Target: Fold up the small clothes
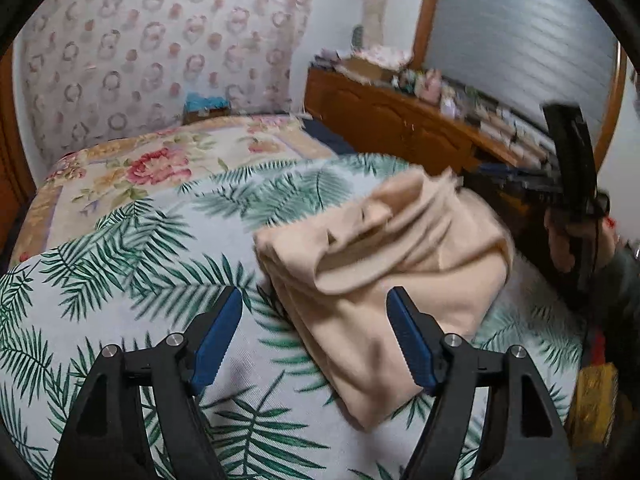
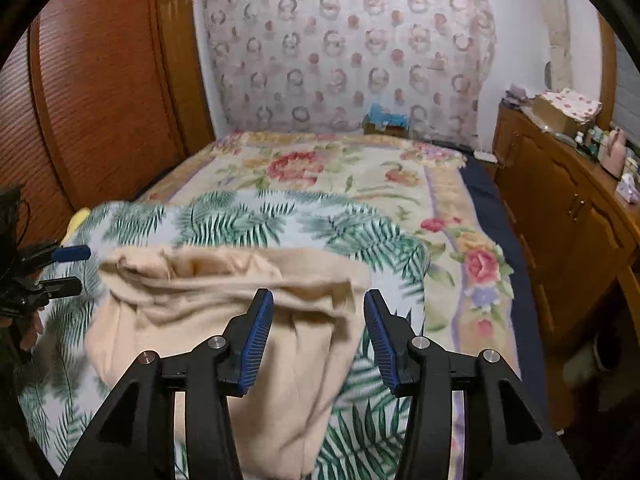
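Note:
A small beige garment (image 1: 384, 264) lies loosely folded and rumpled on the palm-leaf cloth (image 1: 140, 248) spread over the bed. My left gripper (image 1: 314, 304) is open and empty, hovering just above the garment's near left edge. In the right wrist view the same garment (image 2: 224, 320) lies below and ahead of my right gripper (image 2: 318, 306), which is open and empty above it. The right gripper also shows in the left wrist view (image 1: 568, 184), held by a hand at the right. The left gripper shows at the left edge of the right wrist view (image 2: 60, 270).
A floral blanket (image 2: 320, 168) covers the far half of the bed. A wooden dresser (image 2: 568, 208) with small items stands along the right side. A wooden louvred wardrobe (image 2: 92, 92) is on the left. A patterned curtain (image 2: 352, 48) hangs behind the bed.

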Motion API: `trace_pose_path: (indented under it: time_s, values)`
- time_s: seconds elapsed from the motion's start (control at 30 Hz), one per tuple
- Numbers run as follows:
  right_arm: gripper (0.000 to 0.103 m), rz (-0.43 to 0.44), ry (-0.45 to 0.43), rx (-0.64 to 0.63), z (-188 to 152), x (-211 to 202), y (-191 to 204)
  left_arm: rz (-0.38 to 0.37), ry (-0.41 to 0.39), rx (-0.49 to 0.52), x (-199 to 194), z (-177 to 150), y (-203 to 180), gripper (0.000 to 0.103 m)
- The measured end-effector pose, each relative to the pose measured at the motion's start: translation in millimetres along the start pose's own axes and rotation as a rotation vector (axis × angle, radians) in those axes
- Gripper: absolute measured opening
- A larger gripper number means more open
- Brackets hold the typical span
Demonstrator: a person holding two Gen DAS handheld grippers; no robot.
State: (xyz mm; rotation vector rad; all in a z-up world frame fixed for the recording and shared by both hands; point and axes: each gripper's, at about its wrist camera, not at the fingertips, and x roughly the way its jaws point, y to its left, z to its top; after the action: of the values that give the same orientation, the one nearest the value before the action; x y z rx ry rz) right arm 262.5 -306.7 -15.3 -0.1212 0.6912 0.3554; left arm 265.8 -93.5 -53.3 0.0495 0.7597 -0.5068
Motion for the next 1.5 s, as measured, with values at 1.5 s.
trace_pose_path:
  time_s: [1.5]
  values:
    - [0.035,0.126,0.164,0.105,-35,-26,0,0.059,0.113,0.056,18,-27,-34,0.075]
